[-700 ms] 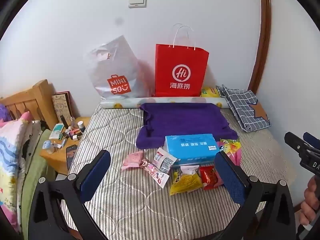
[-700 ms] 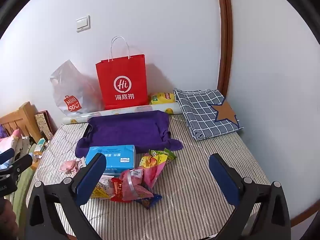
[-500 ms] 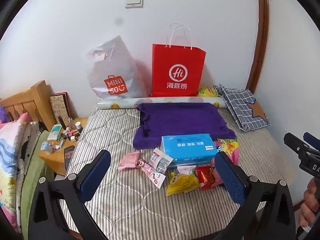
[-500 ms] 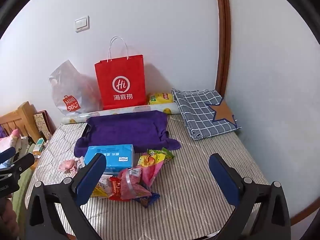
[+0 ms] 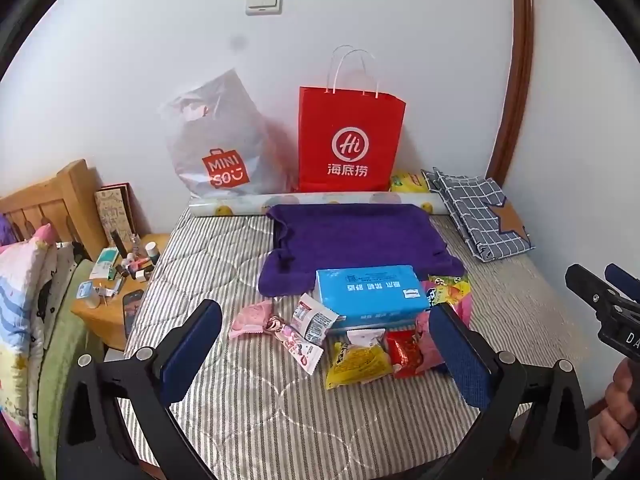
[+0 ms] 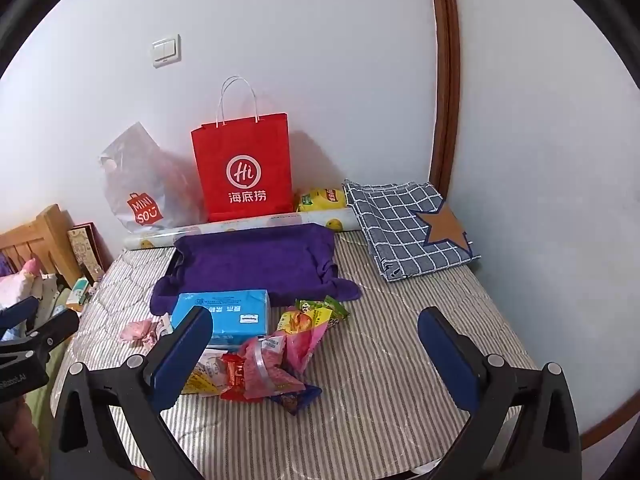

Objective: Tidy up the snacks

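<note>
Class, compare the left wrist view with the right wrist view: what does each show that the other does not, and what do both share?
Only the left wrist view shows the cluttered wooden nightstand top and the yellow snack packet in full. Only the right wrist view shows the blue snack packet at the pile's near edge. Both share the red paper bag, purple towel, blue tissue pack and an open, empty tool.

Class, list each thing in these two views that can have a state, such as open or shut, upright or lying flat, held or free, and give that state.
left gripper: open, holding nothing.
right gripper: open, holding nothing.
red paper bag: upright against the wall, handles up.
grey plastic bag: leaning on the wall.
blue pack: lying flat, free.
snack packets: loose, lying scattered on the mattress.
purple towel: spread flat.
checked cloth: folded.
</note>
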Motion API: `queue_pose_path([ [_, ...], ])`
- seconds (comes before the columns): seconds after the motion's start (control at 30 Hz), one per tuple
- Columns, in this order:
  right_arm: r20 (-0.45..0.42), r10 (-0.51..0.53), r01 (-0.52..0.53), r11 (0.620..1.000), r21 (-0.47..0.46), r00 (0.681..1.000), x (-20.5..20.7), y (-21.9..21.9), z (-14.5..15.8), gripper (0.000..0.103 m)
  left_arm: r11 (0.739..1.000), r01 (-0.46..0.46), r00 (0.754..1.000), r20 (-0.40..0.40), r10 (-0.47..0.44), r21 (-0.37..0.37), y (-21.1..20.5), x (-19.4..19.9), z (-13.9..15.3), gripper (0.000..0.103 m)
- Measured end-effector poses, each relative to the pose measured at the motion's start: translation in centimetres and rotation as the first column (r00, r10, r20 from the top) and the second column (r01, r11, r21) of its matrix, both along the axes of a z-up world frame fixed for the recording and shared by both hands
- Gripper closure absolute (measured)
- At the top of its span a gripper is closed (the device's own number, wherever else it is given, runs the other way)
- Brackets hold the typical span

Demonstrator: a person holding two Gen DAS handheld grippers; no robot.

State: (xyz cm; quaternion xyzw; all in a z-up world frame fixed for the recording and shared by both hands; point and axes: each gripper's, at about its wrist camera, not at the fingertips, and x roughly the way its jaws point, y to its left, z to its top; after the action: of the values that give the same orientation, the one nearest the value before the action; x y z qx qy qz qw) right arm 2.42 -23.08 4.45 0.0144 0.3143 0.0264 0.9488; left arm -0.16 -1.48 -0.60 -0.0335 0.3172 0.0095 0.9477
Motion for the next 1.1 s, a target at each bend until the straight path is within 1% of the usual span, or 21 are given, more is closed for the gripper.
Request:
queue_pose_path([
  [0.5,0.002,0.006,-0.006,1.000,0.013,1.000,-0.3,0.3,-0.2,0.000,1.000,0.010,1.000,0.003,-0.010,-0.009,-0.2,-0.1,0.0,0.000],
  [0.6,0.009,0.007,-0.007,1.000,0.002,1.000,-0.4,0.5,0.0,0.000,1.000,0.014,1.000,0.005,-0.014,-0.011,-0.3,-0.2,0.0,0.000],
  [0.73,0.011,0.013,-0.013,1.000,0.018,1.000,-0.4,0.5,0.0,0.000,1.000,0.015,1.000,-0.001,-0.015,-0.011,-0.2,-0.1,0.0,0.000],
  [0.87,0.016,0.014,-0.014,1.000,0.007,1.000,-0.4,0.9,0.0,0.000,1.000,0.012,1.000,0.009,-0.012,-0.012,-0.1,-0.3,0.2,0.000],
  [0.97,0.008,0.019,-0.019,1.000,0.017,1.000,-0.5,1.0,-0.2,0.000,1.000,0.015,1.000,0.008,-0.015,-0.017,-0.1,-0.4,0.2,0.000],
  [1.1,0.012,0.019,-0.019,1.000,0.004,1.000,-0.6,1.2,-0.2,0.000,1.000,-0.009,1.000,0.011,0.009,0.009,-0.4,-0.3,0.4,0.000],
])
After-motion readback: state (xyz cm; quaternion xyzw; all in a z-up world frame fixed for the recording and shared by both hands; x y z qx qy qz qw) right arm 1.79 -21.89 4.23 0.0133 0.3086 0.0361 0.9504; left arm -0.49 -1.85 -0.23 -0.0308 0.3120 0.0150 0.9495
